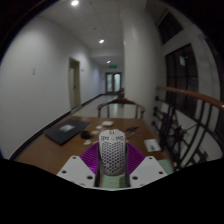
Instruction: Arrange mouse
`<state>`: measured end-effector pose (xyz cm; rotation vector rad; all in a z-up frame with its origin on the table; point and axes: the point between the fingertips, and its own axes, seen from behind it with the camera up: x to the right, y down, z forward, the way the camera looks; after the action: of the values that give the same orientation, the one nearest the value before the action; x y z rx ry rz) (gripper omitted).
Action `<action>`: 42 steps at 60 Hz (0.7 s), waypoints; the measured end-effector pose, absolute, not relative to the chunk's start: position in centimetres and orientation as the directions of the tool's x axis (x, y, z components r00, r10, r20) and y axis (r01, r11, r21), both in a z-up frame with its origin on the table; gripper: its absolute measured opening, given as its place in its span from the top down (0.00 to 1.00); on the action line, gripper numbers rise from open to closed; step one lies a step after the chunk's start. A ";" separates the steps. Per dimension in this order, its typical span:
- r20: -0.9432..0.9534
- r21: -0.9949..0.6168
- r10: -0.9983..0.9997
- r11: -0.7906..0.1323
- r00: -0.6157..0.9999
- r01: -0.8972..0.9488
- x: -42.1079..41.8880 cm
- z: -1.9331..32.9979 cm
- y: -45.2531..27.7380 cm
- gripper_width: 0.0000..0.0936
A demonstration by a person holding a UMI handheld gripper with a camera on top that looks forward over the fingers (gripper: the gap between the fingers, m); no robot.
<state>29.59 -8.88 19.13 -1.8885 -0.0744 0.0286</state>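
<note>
A white mouse (112, 151) with a perforated honeycomb shell stands upright between my gripper's (112, 163) two fingers, held above the wooden table (60, 148). Both purple pads (91, 158) press against its sides. The mouse's lower end is hidden between the fingers. The gripper is shut on the mouse.
A dark laptop or mat (62, 129) lies on the table's left part. Small white items (106, 124) and a small box (151, 145) lie further ahead and right. A railing (185, 110) runs along the right, a corridor with a door (74, 82) beyond.
</note>
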 end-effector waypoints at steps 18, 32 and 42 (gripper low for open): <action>0.026 -0.807 -0.067 -0.590 0.997 -0.019 43.8 6.9 -17.7 0.64; 0.067 -0.775 0.000 -0.630 0.998 0.052 43.7 6.6 -17.1 0.42; 0.158 -0.770 0.023 -0.623 0.987 0.137 48.1 10.9 -20.8 0.08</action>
<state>48.09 -20.78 10.93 -2.2402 -0.1108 -0.1656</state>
